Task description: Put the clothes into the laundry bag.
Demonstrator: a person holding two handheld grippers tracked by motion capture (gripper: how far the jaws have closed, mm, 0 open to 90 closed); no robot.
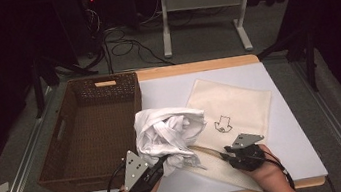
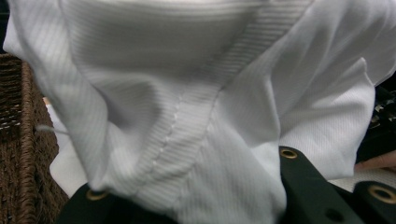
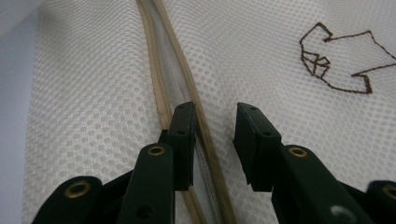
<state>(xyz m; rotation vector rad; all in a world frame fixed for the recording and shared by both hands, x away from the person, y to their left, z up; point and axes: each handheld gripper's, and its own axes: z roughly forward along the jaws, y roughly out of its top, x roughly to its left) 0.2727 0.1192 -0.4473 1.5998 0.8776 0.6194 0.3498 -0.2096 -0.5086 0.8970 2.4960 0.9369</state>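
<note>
Nearest the desk's front edge, the person's two hands come in from below, each carrying a set of tongs. On the left, the left tongs point(image 1: 160, 164) are clamped on a bunched white ribbed garment point(image 1: 171, 133). In the left gripper view the garment point(image 2: 196, 112) spills up and over both black jaws, seam running diagonally through the cloth, and the fabric is pinched between them. The bundle sits raised above the white desk mat point(image 1: 298, 159), its lower folds hanging over the near edge of a cream mesh laundry bag point(image 1: 240, 104).

Over to the right, the right tongs point(image 1: 225, 154) are low on that bag's near corner. In the right gripper view the right tongs point(image 3: 212, 140) stand apart with a clear gap between the jaws, the tips resting against the mesh laundry bag point(image 3: 93, 102). The bag's tan-edged opening point(image 3: 163, 70) runs up between and just left of the jaws; one jaw sits right on that edging. Nothing is pinched there. A brown stitched emblem point(image 3: 338, 63) lies on the mesh off to the upper right.

Further back, the bag lies flat and angled across the mat. To the left, a brown wicker basket point(image 1: 66, 161) stands just beside the garment, its rim close to the bundle. Beyond the desk, the floor shows cables point(image 1: 126, 46) and a white table frame point(image 1: 201, 6).
</note>
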